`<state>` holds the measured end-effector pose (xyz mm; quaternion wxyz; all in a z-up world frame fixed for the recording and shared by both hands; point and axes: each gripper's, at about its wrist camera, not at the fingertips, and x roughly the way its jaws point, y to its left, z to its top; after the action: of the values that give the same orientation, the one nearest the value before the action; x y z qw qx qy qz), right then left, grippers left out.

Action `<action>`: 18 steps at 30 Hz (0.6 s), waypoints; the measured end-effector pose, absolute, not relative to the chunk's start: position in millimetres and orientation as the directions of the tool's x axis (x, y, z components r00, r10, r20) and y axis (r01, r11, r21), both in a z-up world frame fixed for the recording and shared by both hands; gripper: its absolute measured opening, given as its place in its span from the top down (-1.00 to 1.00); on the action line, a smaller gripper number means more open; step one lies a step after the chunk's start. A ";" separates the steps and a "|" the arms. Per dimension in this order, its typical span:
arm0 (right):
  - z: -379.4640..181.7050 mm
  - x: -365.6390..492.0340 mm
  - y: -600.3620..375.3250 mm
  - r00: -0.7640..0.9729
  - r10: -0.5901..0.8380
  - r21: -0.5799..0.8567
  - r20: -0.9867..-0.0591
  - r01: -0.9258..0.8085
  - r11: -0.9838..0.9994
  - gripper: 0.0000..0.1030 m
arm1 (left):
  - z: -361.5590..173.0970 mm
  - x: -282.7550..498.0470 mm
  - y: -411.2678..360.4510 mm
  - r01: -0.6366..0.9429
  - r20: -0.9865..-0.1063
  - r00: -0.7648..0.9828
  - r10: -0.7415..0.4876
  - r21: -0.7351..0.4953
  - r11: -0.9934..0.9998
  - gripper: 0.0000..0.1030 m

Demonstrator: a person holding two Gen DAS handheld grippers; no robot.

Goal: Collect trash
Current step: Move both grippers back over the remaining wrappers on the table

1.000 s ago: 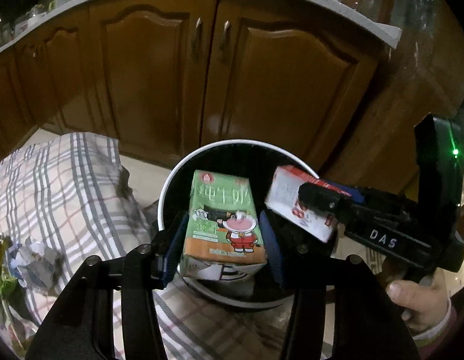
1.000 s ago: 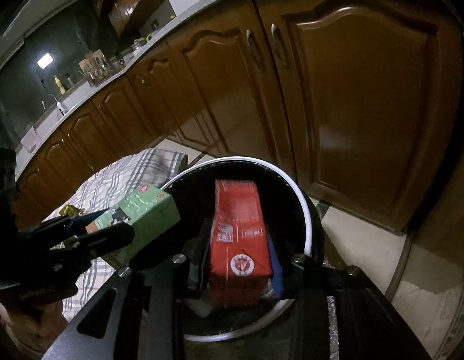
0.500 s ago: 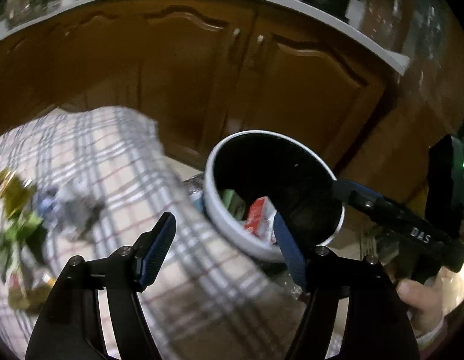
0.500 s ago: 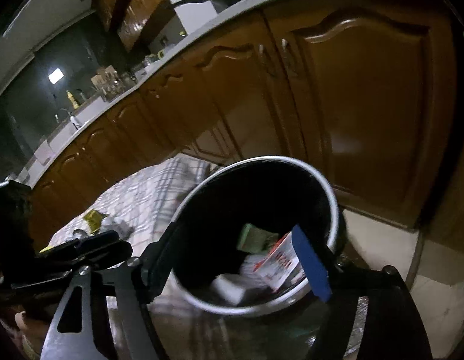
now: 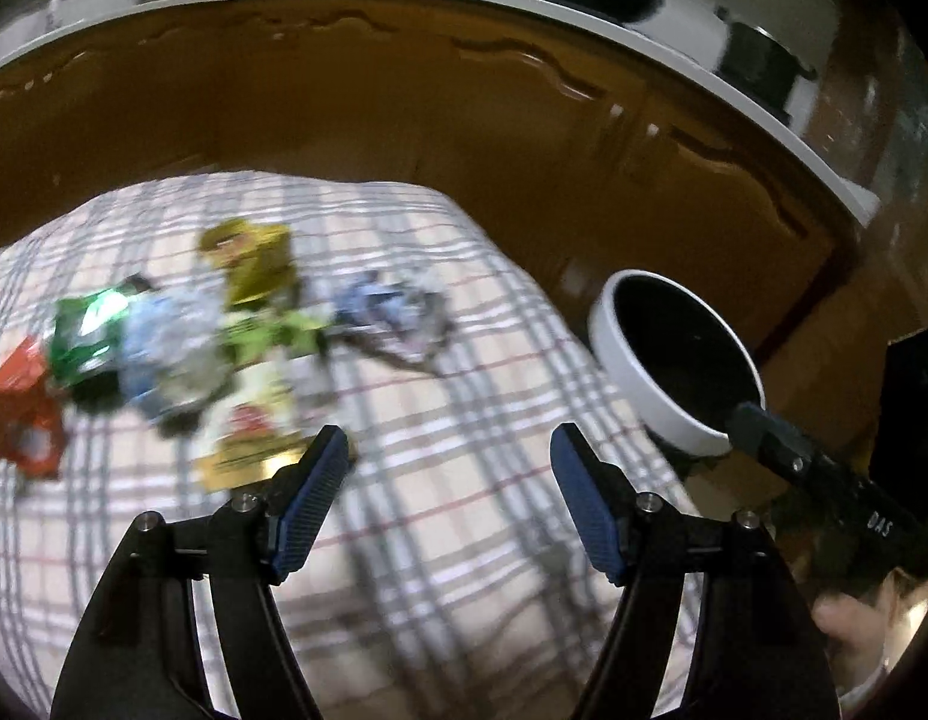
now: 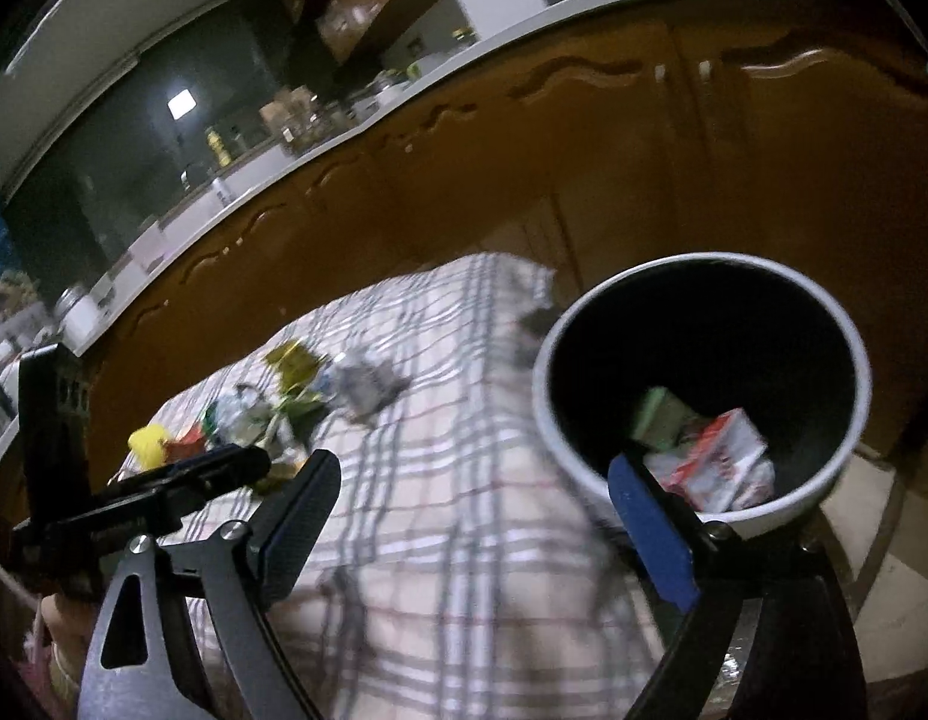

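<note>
The white-rimmed black bin [image 5: 619,348] stands at the right of the checked tablecloth [image 5: 464,570]. In the right wrist view the bin [image 6: 553,438] holds a red-and-white carton [image 6: 721,468] and a green carton [image 6: 658,414]. A blurred pile of trash lies on the cloth: a gold wrapper [image 5: 254,258], a green wrapper [image 5: 86,330], a red wrapper [image 5: 20,396] and crumpled paper [image 5: 392,312]. My left gripper [image 5: 450,456] hangs over the cloth near the pile, its jaws opening and empty. My right gripper [image 6: 472,474] is beside the bin's left rim, jaws opening, nothing between them.
Brown wooden cabinets [image 5: 404,108] under a white counter [image 6: 236,192] run behind the table. Pots stand on the counter [image 5: 757,66]. A hand [image 5: 853,618] holds the other gripper's handle at the lower right. Tiled floor [image 6: 883,570] shows right of the bin.
Both grippers let go of their cartons, which dropped into the bin. Both jaws opened wide, and both grippers swung left from above the bin to over the cloth.
</note>
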<state>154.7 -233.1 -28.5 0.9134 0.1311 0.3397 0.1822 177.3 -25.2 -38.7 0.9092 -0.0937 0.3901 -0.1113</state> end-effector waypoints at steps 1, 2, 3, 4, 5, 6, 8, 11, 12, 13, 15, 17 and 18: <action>-28.9 155.1 -225.2 0.696 0.429 0.361 -0.576 -0.254 0.897 -0.79 | -39.3 175.3 -17.0 0.113 -0.688 0.674 -0.268 -0.263 0.958 -0.38; -29.6 154.5 -220.4 0.691 0.435 0.360 -0.577 -0.263 0.895 -0.79 | -39.9 173.5 -8.7 0.096 -0.689 0.676 -0.262 -0.269 0.958 -0.38; -30.4 155.6 -214.0 0.682 0.445 0.360 -0.580 -0.275 0.892 -0.79 | -40.3 171.6 -1.3 0.081 -0.689 0.679 -0.253 -0.272 0.959 -0.38; -30.8 155.9 -209.1 0.677 0.451 0.360 -0.582 -0.283 0.889 -0.79 | -41.0 168.9 3.8 0.073 -0.689 0.681 -0.248 -0.273 0.959 -0.38; -31.9 154.1 -206.5 0.674 0.454 0.361 -0.583 -0.286 0.888 -0.79 | -41.4 166.8 10.5 0.060 -0.688 0.685 -0.240 -0.274 0.960 -0.38; -32.5 155.2 -202.4 0.669 0.464 0.370 -0.580 -0.290 0.882 -0.79 | -42.0 164.9 14.5 0.052 -0.687 0.687 -0.235 -0.276 0.960 -0.39; -34.2 157.0 -197.1 0.661 0.476 0.383 -0.580 -0.294 0.876 -0.79 | -43.6 162.0 23.7 0.035 -0.689 0.690 -0.224 -0.278 0.960 -0.39; -36.4 159.2 -188.7 0.655 0.480 0.384 -0.584 -0.298 0.874 -0.79 | -46.3 158.8 35.0 0.015 -0.689 0.692 -0.218 -0.287 0.958 -0.39; -36.7 160.0 -185.4 0.652 0.483 0.382 -0.584 -0.304 0.873 -0.79 | -47.1 158.6 37.8 0.010 -0.688 0.693 -0.215 -0.289 0.957 -0.39; -36.8 160.1 -181.8 0.649 0.485 0.379 -0.586 -0.309 0.872 -0.79 | -47.6 158.7 39.8 0.007 -0.689 0.693 -0.213 -0.289 0.957 -0.39; -37.5 162.2 -175.3 0.642 0.488 0.374 -0.591 -0.318 0.871 -0.79 | -48.9 158.1 46.2 -0.005 -0.688 0.695 -0.207 -0.292 0.956 -0.39; -38.1 165.0 -170.4 0.636 0.491 0.372 -0.596 -0.323 0.870 -0.79 | -49.5 158.2 50.8 -0.018 -0.688 0.697 -0.201 -0.296 0.955 -0.39; -38.6 166.3 -168.0 0.633 0.492 0.373 -0.597 -0.324 0.869 -0.79 | -49.9 158.6 53.5 -0.023 -0.688 0.698 -0.198 -0.299 0.954 -0.39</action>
<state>166.3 -168.0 -38.6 0.8962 0.1157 0.3627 0.2279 158.6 53.5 -49.9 0.9101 -0.1436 0.3858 -0.0481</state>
